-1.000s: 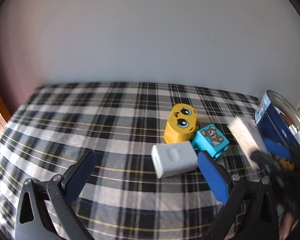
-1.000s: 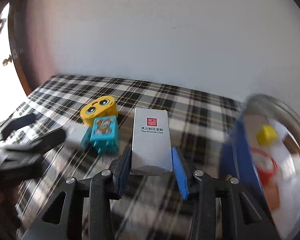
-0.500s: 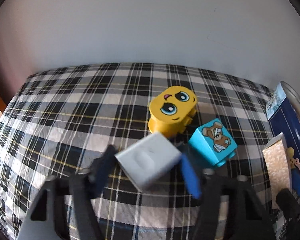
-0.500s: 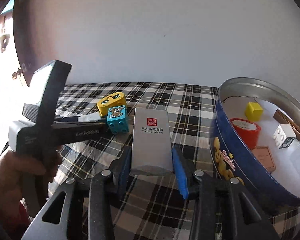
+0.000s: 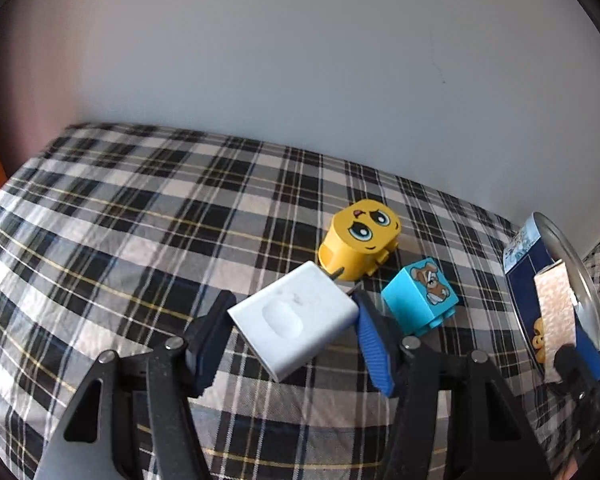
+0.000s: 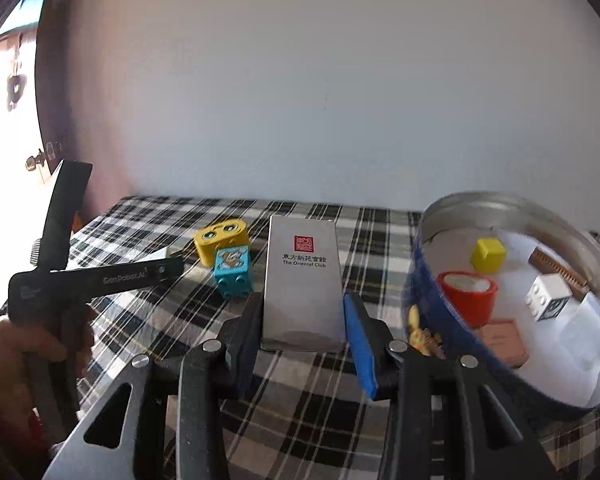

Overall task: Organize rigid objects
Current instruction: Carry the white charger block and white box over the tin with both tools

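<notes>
Left gripper (image 5: 296,326) — clamped on a white charger block (image 5: 294,322), held tilted above the plaid-covered surface (image 5: 140,240), its prongs toward a yellow face block (image 5: 358,240). A blue bear cube (image 5: 420,300) lies just beside the yellow block.

Right gripper (image 6: 302,334) — clenched on a silver box (image 6: 303,284) printed "The Oriental Club", upright between the pads.

Round blue tin (image 6: 432,320) — to the right, holding a red cup (image 6: 468,296), yellow cube (image 6: 488,256) and white brick (image 6: 548,298).
</notes>
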`<state>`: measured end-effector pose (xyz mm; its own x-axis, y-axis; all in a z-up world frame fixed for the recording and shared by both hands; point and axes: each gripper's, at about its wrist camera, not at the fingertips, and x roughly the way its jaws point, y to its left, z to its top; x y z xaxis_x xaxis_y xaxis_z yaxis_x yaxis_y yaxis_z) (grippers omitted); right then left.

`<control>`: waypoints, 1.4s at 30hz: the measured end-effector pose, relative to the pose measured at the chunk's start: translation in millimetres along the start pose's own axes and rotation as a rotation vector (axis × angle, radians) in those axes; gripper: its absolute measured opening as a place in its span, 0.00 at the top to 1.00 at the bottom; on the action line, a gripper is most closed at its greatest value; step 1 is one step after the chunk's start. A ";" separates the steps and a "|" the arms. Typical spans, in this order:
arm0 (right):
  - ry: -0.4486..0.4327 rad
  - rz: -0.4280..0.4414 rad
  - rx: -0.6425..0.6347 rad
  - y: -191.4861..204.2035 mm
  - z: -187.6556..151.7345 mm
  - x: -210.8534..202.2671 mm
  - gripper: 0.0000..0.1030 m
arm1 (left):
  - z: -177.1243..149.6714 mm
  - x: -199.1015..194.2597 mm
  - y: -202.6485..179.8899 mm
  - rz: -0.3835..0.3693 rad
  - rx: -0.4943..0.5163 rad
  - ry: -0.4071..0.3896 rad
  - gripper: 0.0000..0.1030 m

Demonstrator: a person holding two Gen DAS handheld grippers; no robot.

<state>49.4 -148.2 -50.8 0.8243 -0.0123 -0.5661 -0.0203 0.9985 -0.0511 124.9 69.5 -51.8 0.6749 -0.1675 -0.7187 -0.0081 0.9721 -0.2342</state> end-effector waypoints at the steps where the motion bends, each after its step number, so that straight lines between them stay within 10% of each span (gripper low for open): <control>1: -0.004 -0.005 -0.004 -1.3 0.3 -1.0 0.58 | -0.8 -2.1 0.0 0.009 0.007 -0.015 0.42; 21: -0.147 0.059 0.165 -49.1 22.6 -38.3 0.58 | -25.6 -51.3 -59.1 -0.017 0.007 -0.223 0.42; 42: -0.233 -0.193 0.200 -150.0 14.3 -68.3 0.58 | -31.0 -54.8 -171.0 -0.137 0.080 -0.256 0.42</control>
<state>4.3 -296.3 7.2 0.9094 -0.2119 -0.3579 0.2403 0.9700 0.0362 66.4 -92.7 7.3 0.8296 -0.2611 -0.4935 0.1472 0.9549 -0.2577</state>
